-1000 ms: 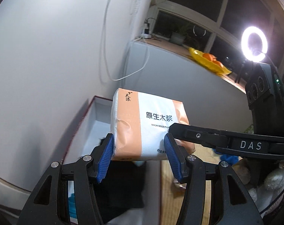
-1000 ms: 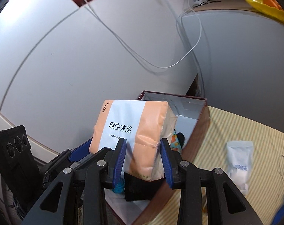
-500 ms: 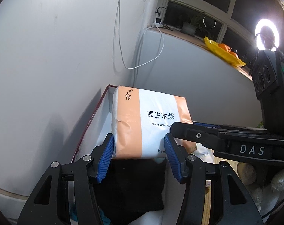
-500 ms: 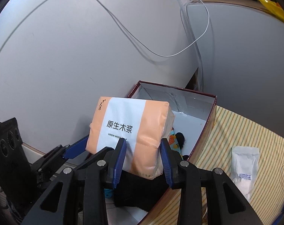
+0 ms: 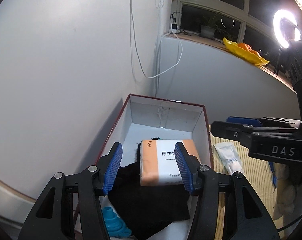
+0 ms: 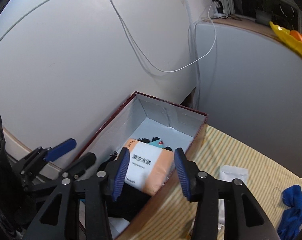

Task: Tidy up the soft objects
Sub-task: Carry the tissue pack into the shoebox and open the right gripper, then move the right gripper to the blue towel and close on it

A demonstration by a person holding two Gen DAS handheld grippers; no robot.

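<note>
White walls meeting at a corner, trailing white cables [image 5: 157,74] down toward a striped mat [image 6: 236,160]. Sitting against that corner: a dark-red box [image 5: 205,132] with a white interior, open at the top. Lying flat inside it, on black fabric [image 5: 151,202]: an orange-and-white tissue pack [image 5: 161,162], printed side up, touching neither tool. Hovering above the box, spread wide and gripping nothing: the left gripper [image 5: 150,168], blue pads [image 5: 115,166] standing clear on either side of the pack. Hanging over the box's near right edge, likewise parted and empty-handed: the right gripper [image 6: 151,173]. Peeking out beyond the pack in the right wrist view: a teal soft toy [image 6: 157,142], possibly a plush face, though mostly hidden. Poking up in the box's near corner: a blue ribbed item [image 5: 113,223]. Resting on the mat just beside the box: a white sachet [image 5: 228,159]; farther right, a crumpled blue cloth [image 6: 292,204]. Glowing over the window ledge: a ring light [image 5: 284,28], near a yellow dish [image 5: 244,54] of oranges.
</note>
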